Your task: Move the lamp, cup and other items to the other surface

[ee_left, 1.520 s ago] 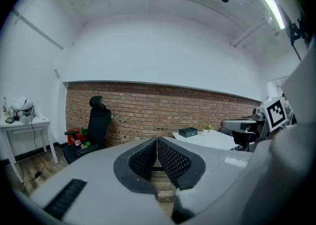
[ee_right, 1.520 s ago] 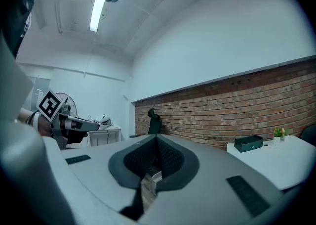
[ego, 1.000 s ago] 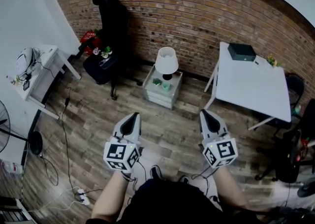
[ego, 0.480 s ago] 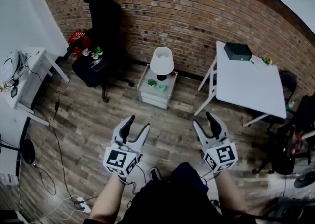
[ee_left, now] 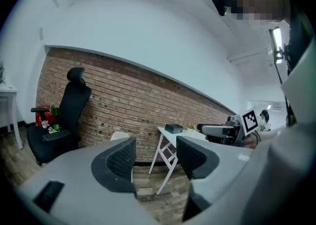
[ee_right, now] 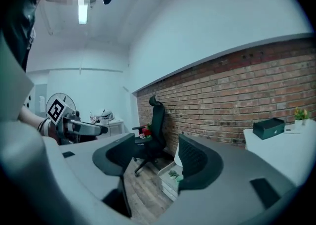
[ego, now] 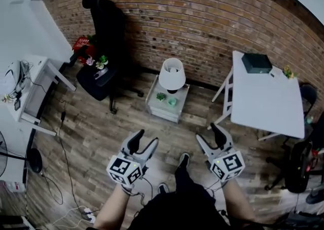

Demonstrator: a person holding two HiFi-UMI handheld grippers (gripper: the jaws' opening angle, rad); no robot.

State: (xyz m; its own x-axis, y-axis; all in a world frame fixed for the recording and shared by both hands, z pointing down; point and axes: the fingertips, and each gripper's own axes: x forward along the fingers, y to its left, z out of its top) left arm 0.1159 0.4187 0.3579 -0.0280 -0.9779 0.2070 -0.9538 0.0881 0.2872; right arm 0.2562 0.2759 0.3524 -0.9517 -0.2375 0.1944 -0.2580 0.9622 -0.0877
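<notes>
Approach step, it seems: the empty left gripper [ego: 144, 140] and right gripper [ego: 210, 135], jaws just spread, must next reach the far white-shaded lamp [ego: 171, 74].

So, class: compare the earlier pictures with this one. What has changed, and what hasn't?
The left gripper and right gripper have just been opening from shut, with nothing between their jaws. A shoe now shows between them. The lamp, cup and box stay put.
</notes>
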